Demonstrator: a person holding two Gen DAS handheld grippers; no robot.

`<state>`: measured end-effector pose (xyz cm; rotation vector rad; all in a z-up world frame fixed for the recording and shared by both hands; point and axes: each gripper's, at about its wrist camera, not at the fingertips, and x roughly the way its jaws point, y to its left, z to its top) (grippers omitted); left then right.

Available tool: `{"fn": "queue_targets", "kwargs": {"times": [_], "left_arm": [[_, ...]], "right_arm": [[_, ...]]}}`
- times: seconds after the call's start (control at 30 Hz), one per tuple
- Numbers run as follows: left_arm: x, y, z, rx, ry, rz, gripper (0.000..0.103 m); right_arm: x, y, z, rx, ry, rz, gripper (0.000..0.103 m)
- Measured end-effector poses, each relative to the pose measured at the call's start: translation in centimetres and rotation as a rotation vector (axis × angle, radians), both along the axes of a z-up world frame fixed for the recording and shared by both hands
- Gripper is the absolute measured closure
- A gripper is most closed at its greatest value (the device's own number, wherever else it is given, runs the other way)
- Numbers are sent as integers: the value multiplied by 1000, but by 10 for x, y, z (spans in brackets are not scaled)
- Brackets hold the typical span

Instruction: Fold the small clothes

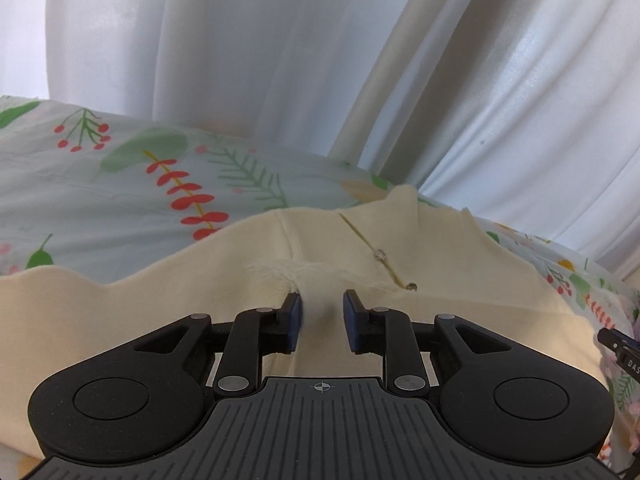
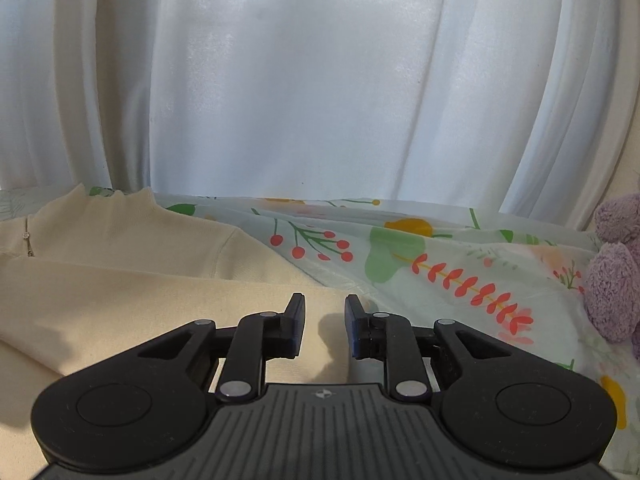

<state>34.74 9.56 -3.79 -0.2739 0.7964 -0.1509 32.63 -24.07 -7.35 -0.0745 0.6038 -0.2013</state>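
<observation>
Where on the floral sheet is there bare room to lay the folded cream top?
Free: the floral sheet between the cream top and the purple plush toy; another strip between the top and the white curtain. Crowded: the right edge by the plush, and under both open hand-held grippers, left and right.

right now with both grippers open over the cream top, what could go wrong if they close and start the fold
The left gripper sits by the frayed seam of the cream top; closing there may tear loose threads or snag the thin chain. The right gripper straddles the top's edge beside the floral sheet, so it may pinch the sheet as well and drag it along.
</observation>
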Motion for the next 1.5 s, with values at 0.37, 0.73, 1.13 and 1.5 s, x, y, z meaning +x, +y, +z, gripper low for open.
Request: {"fn": "queue_targets", "kwargs": {"times": [0.37, 0.73, 1.13, 1.5], "left_arm": [[-14, -49, -22, 86, -49, -109, 66], [-17, -15, -18, -91, 0, -10, 65], [-25, 11, -18, -242, 46, 74, 55], [-138, 215, -2, -396, -72, 801, 22]], "right_arm": [[27, 53, -30, -104, 75, 235, 82], [19, 39, -23, -10, 55, 220, 79], [-1, 49, -19, -3, 104, 223, 79], [-81, 24, -14, 239, 131, 152, 71]]}}
